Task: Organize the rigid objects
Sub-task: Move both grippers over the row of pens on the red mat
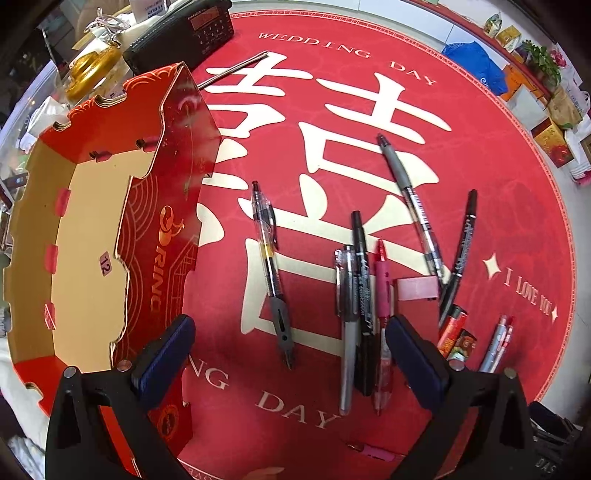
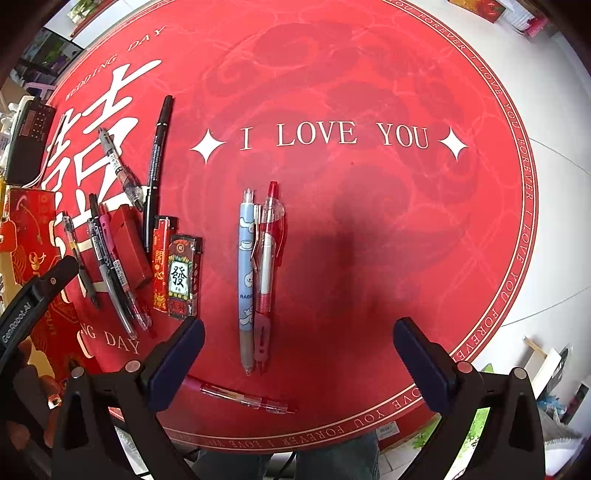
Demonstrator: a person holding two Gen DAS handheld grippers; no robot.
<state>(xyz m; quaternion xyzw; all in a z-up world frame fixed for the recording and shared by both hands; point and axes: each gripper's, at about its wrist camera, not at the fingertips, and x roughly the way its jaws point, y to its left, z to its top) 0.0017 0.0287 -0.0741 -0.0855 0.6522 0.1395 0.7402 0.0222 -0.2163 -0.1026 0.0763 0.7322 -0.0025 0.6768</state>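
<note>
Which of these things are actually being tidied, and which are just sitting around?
Being tidied: the pens, the blue pen and red pen, two lighters, small red box, going by the open red carton.

Sitting around: radio, gold ornament, round mat.

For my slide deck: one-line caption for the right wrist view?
Open right gripper above blue pen and red pen lying side by side on red mat.

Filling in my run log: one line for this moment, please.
left gripper: open, empty | right gripper: open, empty | pens: on mat | box: empty
</note>
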